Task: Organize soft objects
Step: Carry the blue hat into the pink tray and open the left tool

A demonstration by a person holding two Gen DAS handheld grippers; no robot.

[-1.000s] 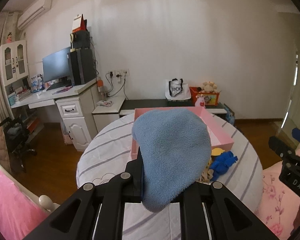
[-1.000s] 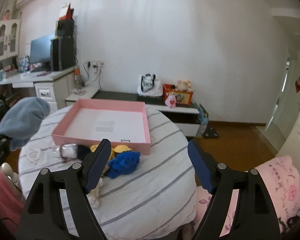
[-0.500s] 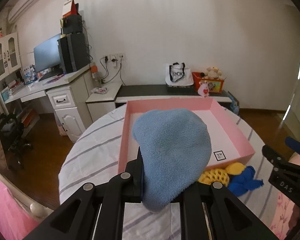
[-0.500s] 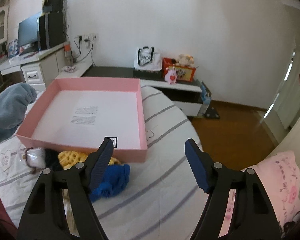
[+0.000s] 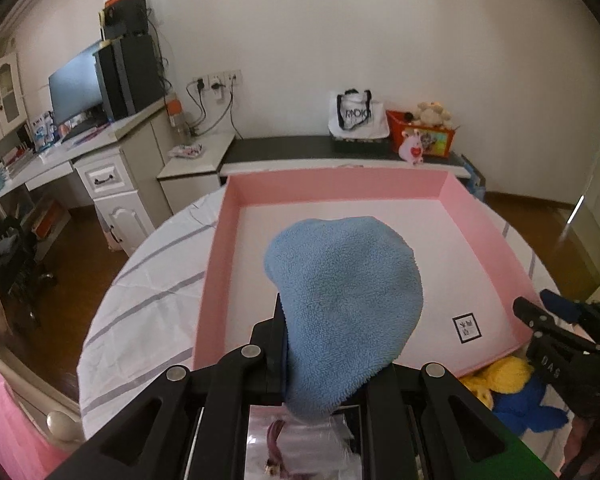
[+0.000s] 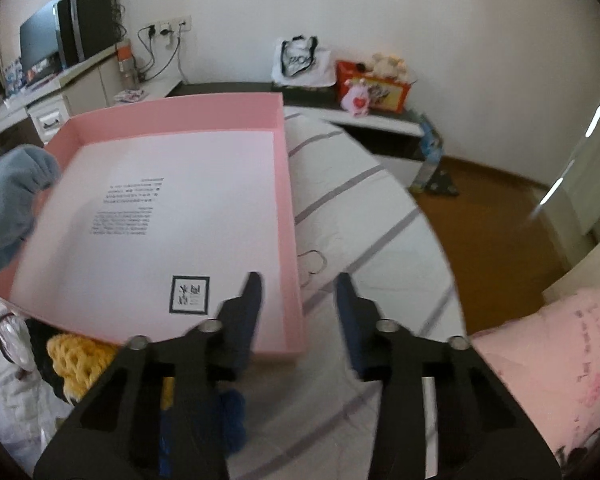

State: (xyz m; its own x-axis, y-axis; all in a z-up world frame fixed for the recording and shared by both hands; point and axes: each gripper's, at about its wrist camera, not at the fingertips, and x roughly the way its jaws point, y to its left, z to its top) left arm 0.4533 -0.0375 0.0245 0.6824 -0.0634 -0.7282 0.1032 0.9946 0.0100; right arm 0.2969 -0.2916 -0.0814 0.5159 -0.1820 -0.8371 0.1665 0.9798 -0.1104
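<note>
A soft light-blue fleece cloth was clamped in the left gripper, bulging up and forward from its closed jaws over the near part of a shallow pink cardboard box with a white printed floor. Just below those jaws lay a clear plastic packet. The right gripper had its dark fingers narrowing with nothing between them, over the box's near right corner and the round white, grey-striped tablecloth. Left of and beneath its jaws, against the box's outer wall, sat a yellow knitted toy and a blue plush toy.
</note>
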